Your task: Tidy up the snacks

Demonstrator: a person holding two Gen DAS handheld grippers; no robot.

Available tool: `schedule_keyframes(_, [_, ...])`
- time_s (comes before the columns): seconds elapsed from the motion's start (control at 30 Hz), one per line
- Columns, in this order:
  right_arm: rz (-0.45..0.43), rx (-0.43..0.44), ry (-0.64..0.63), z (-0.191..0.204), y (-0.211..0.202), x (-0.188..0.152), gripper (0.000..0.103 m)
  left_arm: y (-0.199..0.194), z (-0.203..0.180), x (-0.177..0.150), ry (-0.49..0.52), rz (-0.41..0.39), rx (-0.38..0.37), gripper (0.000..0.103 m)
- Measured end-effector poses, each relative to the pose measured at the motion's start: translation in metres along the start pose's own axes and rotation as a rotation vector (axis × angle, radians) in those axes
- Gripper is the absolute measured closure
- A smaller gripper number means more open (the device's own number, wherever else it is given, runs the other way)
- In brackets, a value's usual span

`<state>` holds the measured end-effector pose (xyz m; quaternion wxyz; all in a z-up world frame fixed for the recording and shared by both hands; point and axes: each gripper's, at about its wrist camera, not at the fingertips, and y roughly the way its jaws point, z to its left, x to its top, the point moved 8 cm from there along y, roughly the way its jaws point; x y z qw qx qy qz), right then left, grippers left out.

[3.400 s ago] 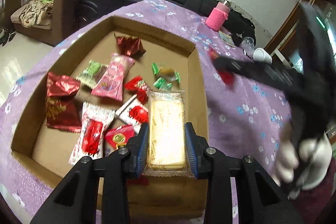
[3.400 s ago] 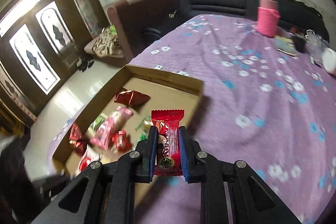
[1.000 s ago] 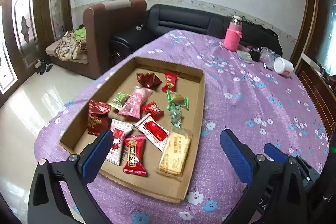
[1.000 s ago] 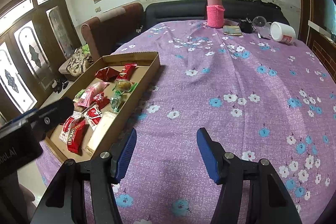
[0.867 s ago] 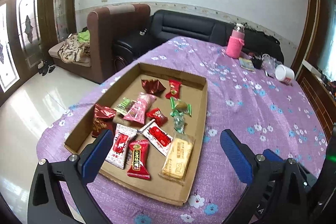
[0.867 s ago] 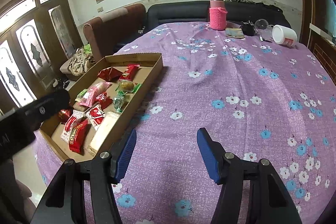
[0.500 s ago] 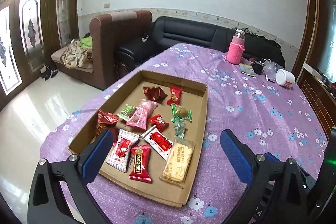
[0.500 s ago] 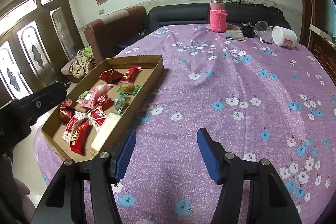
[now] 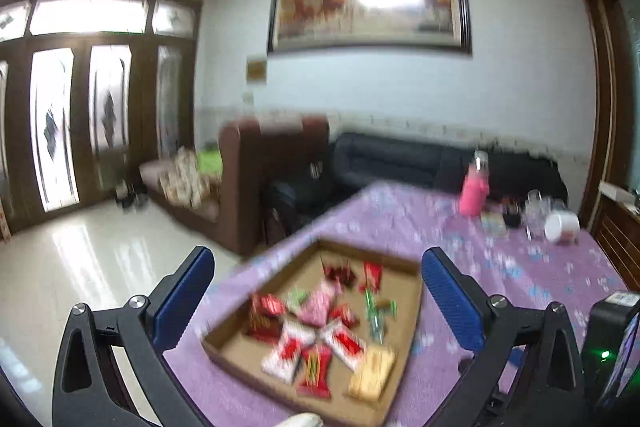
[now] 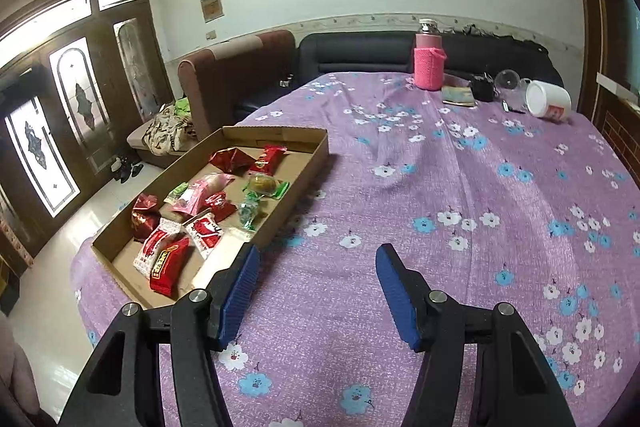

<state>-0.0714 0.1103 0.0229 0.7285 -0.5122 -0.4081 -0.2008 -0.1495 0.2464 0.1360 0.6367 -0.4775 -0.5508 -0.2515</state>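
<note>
Both tongs empty: left gripper (image 9: pixel 316 291) with blue pads spread wide, hovering short of the tray; right gripper (image 10: pixel 316 291) likewise parted over bare purple floral tablecloth (image 10: pixel 460 187). Wrapped snacks (image 10: pixel 200 211), red, pink and green, all lie inside the shallow brown cardboard tray (image 10: pixel 296 183). None visible loose on the cloth; gathering looks finished.

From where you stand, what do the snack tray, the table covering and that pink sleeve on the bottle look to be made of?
The tray looks like plain brown cardboard, matte, with folded walls. The table covering seems a soft purple fabric printed with flowers; creases run across it. The pink sleeve looks knitted or crocheted yarn, judging by its ribbed, fuzzy surface.
</note>
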Motion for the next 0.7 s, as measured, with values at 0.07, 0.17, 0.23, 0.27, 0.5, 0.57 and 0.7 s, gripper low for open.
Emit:
schedule_keyframes(0.07, [-0.002,-0.003,-0.02,0.004,0.0,-0.001,0.038,0.018,0.002,-0.014,-0.022,0.103,-0.017,0.0])
schedule_keyframes(0.17, [-0.005,-0.01,-0.05,0.009,-0.001,-0.002,0.036,0.032,0.004,-0.029,-0.022,0.186,-0.011,0.0])
schedule_keyframes(0.23, [-0.006,-0.009,-0.065,0.013,0.0,-0.002,0.034,0.037,0.005,-0.035,-0.012,0.209,0.001,0.0])
schedule_keyframes(0.27, [-0.004,-0.005,-0.07,0.015,0.0,-0.003,0.034,0.038,0.005,-0.038,-0.006,0.213,0.005,0.0])
schedule_keyframes(0.5, [0.012,0.015,-0.119,0.029,0.004,-0.009,0.034,0.043,0.002,-0.048,0.017,0.236,0.004,0.0])
schedule_keyframes(0.57, [0.016,0.024,-0.128,0.032,0.005,-0.01,0.034,0.046,0.001,-0.051,0.016,0.261,-0.001,0.0])
schedule_keyframes(0.7, [0.023,0.032,-0.116,0.03,0.005,-0.011,0.033,0.05,-0.003,-0.058,0.024,0.305,-0.019,0.0])
